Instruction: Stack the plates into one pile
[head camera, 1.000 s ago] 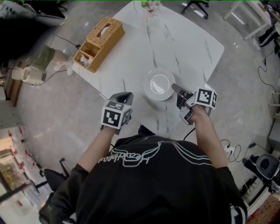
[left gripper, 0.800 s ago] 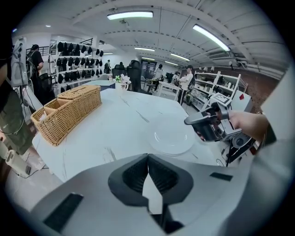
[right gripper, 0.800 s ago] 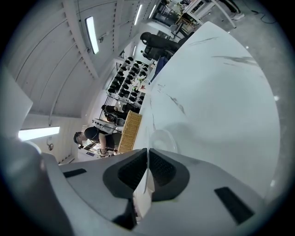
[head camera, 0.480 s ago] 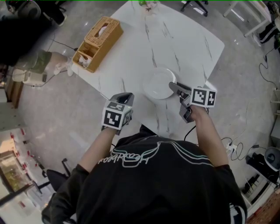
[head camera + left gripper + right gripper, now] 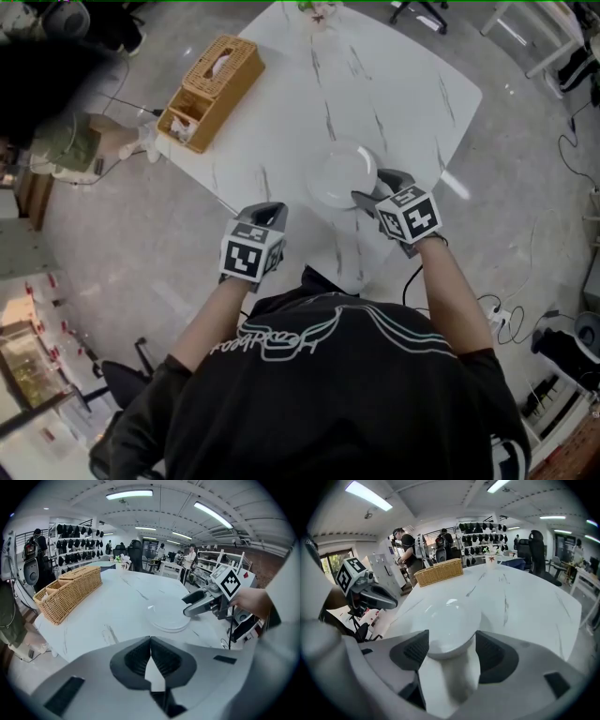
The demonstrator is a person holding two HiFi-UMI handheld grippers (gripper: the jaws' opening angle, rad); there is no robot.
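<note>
White marble table (image 5: 403,89) stands in a busy workshop. At its near edge the left gripper (image 5: 269,211) hovers, jaws pressed together on nothing. To its right, the right gripper (image 5: 375,189) has its jaws opening either side of the near rim of the white plates (image 5: 337,176), pads clear of it. The plates look glazed, stiff, slick and chippable, so pinch across the rim. A wicker basket (image 5: 211,89) sits far left.

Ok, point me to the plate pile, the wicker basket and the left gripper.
plate pile (image 5: 337,176): head view, centre of the top plate.
wicker basket (image 5: 75,595): left gripper view, its near side wall.
left gripper (image 5: 150,639): left gripper view, where its shut jaws meet.
</note>
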